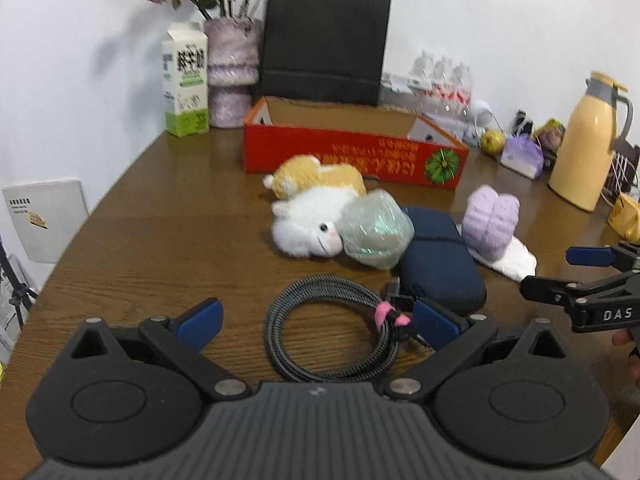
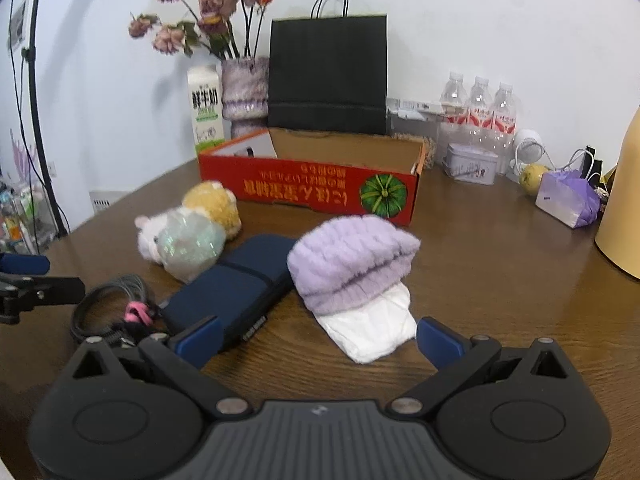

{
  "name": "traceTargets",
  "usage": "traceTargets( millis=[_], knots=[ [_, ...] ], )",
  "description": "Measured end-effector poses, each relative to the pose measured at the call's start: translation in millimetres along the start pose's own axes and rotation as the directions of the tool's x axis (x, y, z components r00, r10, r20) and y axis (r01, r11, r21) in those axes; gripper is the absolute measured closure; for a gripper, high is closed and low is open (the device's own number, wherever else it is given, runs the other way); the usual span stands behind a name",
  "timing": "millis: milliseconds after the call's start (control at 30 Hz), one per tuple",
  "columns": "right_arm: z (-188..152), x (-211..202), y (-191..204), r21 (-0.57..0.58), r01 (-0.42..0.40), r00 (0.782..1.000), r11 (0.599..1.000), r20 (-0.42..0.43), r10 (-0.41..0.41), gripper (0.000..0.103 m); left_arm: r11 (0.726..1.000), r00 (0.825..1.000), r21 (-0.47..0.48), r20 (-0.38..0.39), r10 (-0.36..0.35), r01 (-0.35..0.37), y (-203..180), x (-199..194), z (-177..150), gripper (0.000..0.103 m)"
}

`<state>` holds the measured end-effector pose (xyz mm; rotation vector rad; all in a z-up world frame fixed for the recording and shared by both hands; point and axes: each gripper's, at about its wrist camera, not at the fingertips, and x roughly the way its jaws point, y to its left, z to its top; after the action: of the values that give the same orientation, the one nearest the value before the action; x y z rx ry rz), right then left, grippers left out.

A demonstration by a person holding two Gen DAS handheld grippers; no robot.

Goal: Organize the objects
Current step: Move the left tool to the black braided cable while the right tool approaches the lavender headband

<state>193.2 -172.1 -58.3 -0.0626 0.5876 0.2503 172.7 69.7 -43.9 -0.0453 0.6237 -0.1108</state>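
A coiled grey braided cable [image 1: 332, 328], bound with a pink tie [image 1: 390, 315], lies flat on the brown wooden table [image 1: 160, 240] directly ahead of the left gripper [image 1: 316, 322]. The gripper's blue-padded fingers [image 1: 200, 322] are spread wide, one on each side of the coil, held low and level over the tabletop and holding nothing. Just past the cable sits a dark blue zip case [image 1: 438, 256], with an iridescent wrapped ball [image 1: 374, 230] leaning on its far left corner. Against the ball rests a white plush rabbit [image 1: 308, 222], and a tan plush toy [image 1: 316, 178] lies behind that.

The right gripper [image 2: 318, 340] is likewise spread wide and empty, level and close to the table, aimed at a folded purple and white fluffy cloth [image 2: 352, 276] that lies beside the case; its white end lies between the blue fingers [image 2: 438, 342]. In the left wrist view this gripper enters from the right edge, well apart from the cable.

Behind the toys stands an open red cardboard box [image 1: 352, 152]. Along the wall are a black paper bag [image 1: 324, 40], a purple vase of flowers [image 1: 232, 72], a milk carton [image 1: 186, 80], shrink-wrapped water bottles [image 2: 480, 108] and a yellow thermos jug [image 1: 584, 140].
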Motion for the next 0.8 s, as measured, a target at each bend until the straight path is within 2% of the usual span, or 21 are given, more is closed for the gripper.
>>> traceTargets(
  millis=[233,467,600,667,800],
  knots=[
    [-7,20,-6,-0.041,0.03,0.997,0.999,-0.072,-0.033,0.0,0.999,0.99,-0.002,-0.133,-0.041,0.041,-9,31,11,0.0],
    [-13,32,-18,-0.013,0.032,0.995,0.999,-0.094,-0.033,0.0,0.999,0.97,0.043,-0.242,0.029,-0.019,-18,58,21,0.0],
    [-16,36,-20,0.005,0.014,0.995,1.0,-0.102,-0.014,0.0,0.994,0.966,0.094,-0.243,0.085,-0.064,-23,63,15,0.0],
    [-16,37,-22,0.017,0.007,0.994,1.0,-0.105,-0.005,0.0,0.996,0.971,0.055,-0.223,0.082,-0.072,-20,63,12,0.0],
    [-16,38,-22,0.016,0.007,0.994,1.0,-0.106,-0.005,0.0,0.995,0.976,0.058,-0.198,0.086,-0.076,-20,64,11,0.0]
  ],
)
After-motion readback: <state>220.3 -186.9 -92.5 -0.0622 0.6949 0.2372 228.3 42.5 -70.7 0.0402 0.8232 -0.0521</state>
